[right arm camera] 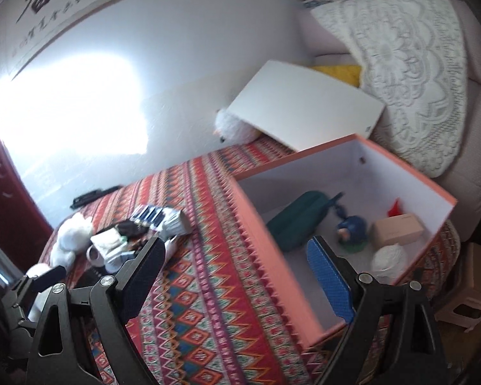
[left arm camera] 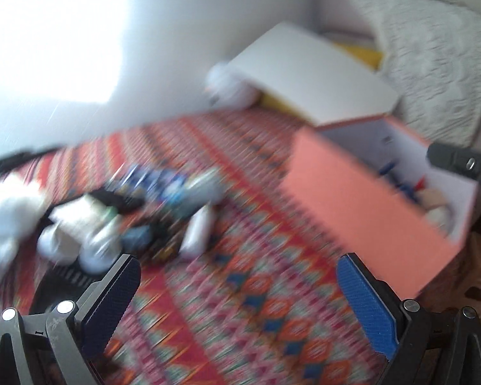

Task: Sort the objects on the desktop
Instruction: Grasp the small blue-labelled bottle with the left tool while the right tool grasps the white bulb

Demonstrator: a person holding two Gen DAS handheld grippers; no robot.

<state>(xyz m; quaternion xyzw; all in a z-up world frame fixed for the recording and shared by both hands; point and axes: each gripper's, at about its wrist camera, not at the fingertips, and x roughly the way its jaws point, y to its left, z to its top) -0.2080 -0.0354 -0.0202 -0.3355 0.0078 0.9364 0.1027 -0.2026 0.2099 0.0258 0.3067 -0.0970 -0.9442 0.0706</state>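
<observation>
Plenty of bare patterned cloth [right arm camera: 208,288] between the clutter pile [right arm camera: 128,237] on the left and the pink box [right arm camera: 266,250] on the right. Box top is wide open; its lid [right arm camera: 304,112] leans behind, out of the way.

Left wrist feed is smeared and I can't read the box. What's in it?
Observer: On the right wrist view, a dark green pouch lies on the floor of the pink box.
Operator: Anything else?
Observer: A tan carton sits near the right wall.
Operator: Right jaws loaded?
Observer: No. The right gripper is wide open with nothing between the jaws.
</observation>
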